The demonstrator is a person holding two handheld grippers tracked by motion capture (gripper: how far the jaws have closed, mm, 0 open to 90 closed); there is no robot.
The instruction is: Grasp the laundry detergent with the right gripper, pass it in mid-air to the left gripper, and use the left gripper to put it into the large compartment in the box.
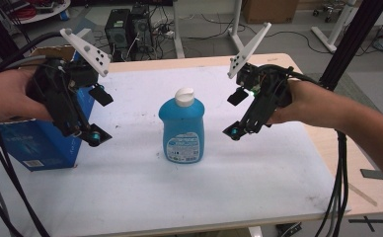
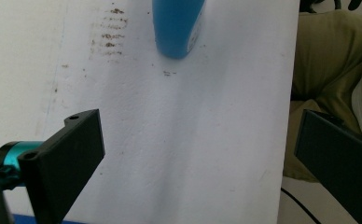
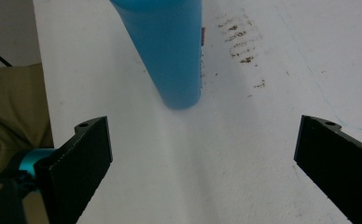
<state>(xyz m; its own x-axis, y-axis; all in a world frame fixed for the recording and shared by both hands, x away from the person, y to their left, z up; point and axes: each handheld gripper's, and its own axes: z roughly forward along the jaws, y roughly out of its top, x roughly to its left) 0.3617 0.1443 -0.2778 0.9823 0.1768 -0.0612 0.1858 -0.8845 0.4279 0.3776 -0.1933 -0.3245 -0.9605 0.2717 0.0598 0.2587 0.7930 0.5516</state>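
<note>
With both claws spread wide, left claw (image 1: 100, 114) and right claw (image 1: 233, 113) flanking the upright blue bottle (image 1: 181, 129) mid-bench (image 1: 258, 173), better to close in level on its body (below the white cap (image 1: 184, 97)).

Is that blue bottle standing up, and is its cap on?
Upright: the bottle stands on its base on the table, white cap on top. Whether the cap is sealed, cannot tell.
</note>
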